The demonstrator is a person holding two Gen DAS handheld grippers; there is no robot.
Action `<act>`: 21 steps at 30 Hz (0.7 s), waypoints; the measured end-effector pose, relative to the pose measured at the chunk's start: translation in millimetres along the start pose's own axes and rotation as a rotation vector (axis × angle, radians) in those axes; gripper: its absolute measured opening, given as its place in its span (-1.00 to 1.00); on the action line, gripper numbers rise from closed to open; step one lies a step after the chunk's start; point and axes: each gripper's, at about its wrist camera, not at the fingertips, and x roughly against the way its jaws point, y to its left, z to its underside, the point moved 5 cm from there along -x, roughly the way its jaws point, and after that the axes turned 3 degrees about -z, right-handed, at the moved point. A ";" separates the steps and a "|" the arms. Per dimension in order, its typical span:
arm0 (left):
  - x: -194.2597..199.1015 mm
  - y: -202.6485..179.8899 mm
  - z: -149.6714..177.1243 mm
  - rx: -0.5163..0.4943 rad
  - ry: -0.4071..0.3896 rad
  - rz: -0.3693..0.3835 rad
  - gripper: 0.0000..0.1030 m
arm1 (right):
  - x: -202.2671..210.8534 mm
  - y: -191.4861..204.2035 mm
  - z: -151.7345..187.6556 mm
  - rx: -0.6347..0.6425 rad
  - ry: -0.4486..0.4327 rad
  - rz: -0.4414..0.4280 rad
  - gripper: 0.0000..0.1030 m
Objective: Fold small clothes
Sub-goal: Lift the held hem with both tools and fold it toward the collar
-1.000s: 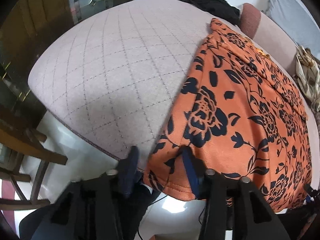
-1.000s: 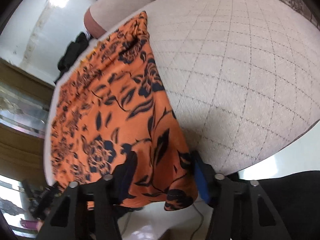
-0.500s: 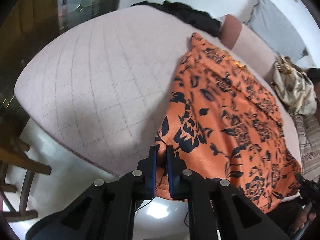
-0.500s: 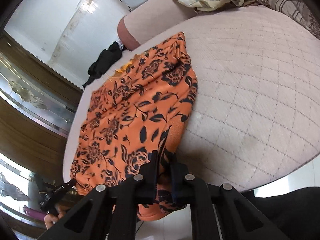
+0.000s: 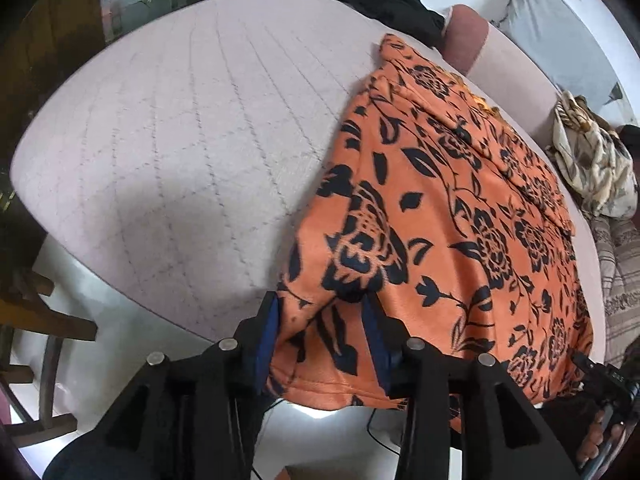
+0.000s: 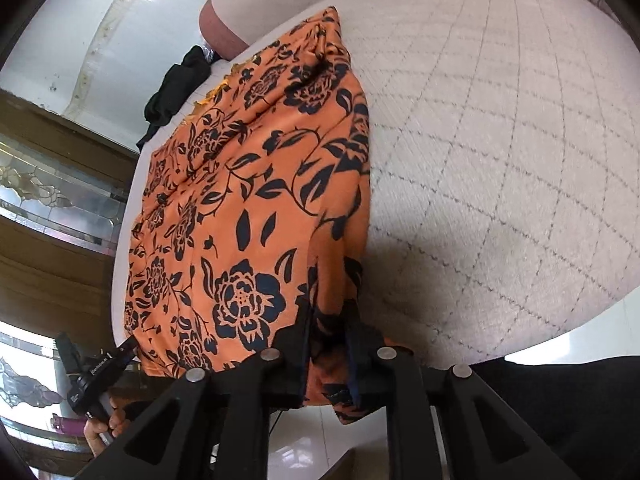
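Note:
An orange garment with a black flower print (image 5: 448,208) lies spread on a quilted pinkish bed (image 5: 192,128), its near hem hanging over the bed's front edge. My left gripper (image 5: 320,316) is open, its jaws set wide around the garment's near left corner. In the right wrist view the garment (image 6: 256,184) fills the left half. My right gripper (image 6: 328,324) has its jaws part open with the near right corner's cloth between them; the fingers (image 6: 304,340) stand slightly apart.
A black garment (image 5: 384,4) lies at the bed's far edge. A beige patterned cloth (image 5: 592,168) is heaped at the right. A pink bolster (image 5: 464,36) and grey pillow (image 5: 560,28) sit behind. A wooden chair (image 5: 36,320) stands left of the bed.
Both grippers were shut on the hem corners half a second ago; now the left jaws stand wide open and the right jaws have parted. The garment has settled lower on the bed.

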 end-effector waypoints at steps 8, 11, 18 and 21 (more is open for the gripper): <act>0.0 -20.4 2.1 -0.065 0.011 0.092 -0.86 | -8.2 14.9 7.4 0.080 0.013 -0.006 0.07; 2.9 -22.0 -0.8 -0.052 0.019 0.144 -0.87 | -7.6 17.6 8.3 0.142 0.007 0.069 -0.68; 34.9 -28.9 -33.5 -0.035 -0.006 0.278 -0.88 | 22.6 21.5 -21.1 0.039 -0.013 -0.132 -0.77; 48.5 -33.0 -56.2 -0.025 -0.028 0.320 -0.88 | 43.5 31.1 -46.2 -0.004 -0.059 -0.245 -0.79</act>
